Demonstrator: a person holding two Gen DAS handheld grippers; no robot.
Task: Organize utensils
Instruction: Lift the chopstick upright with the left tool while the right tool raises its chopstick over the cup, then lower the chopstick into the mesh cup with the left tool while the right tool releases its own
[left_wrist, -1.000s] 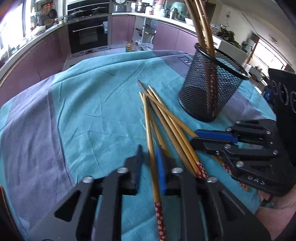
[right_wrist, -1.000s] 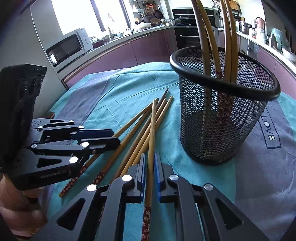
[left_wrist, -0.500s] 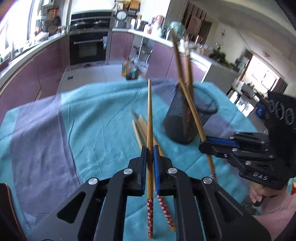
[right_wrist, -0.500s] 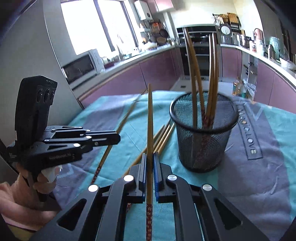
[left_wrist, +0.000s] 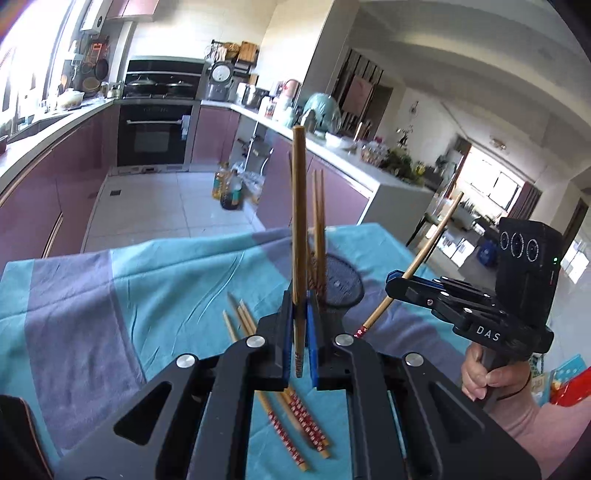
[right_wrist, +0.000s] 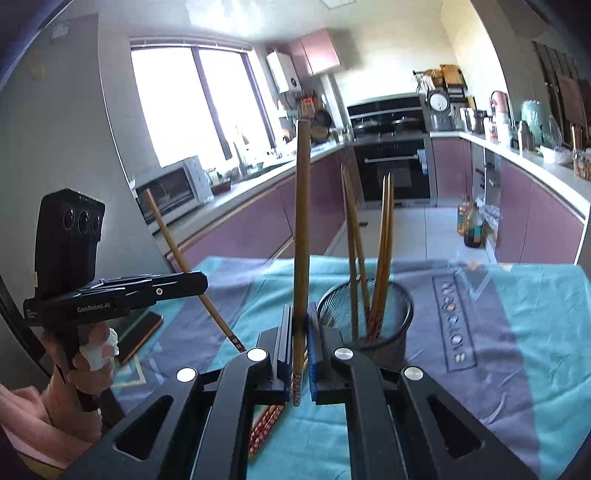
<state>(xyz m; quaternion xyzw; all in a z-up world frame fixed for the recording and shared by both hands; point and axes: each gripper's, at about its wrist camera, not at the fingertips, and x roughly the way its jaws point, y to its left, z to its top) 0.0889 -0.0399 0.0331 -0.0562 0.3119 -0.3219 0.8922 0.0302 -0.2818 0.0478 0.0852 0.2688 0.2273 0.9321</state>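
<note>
— Both tongs have risen well clear of the tabletop since a second ago, when they sat low over the loose pile; each now carries one chopstick aloft. The left tongs pinch a chopstick upright between blue pads; the right tongs clamp their own chopstick the same way, red-patterned end down.

— And from the other side?

— Seen from the left wrist, the right tongs hold their stick on a slant. From the right wrist, the left tongs show the same tilt on theirs.

— Materials?

— Slim, round bamboo-coloured sticks with red dotted grips. A black wire-mesh cup, cylindrical, stands on the tabletop's creased teal-and-grey cloth with several chopsticks leaning inside. More loose chopsticks lie on the cloth beneath the left tongs, beside the cup.
</note>
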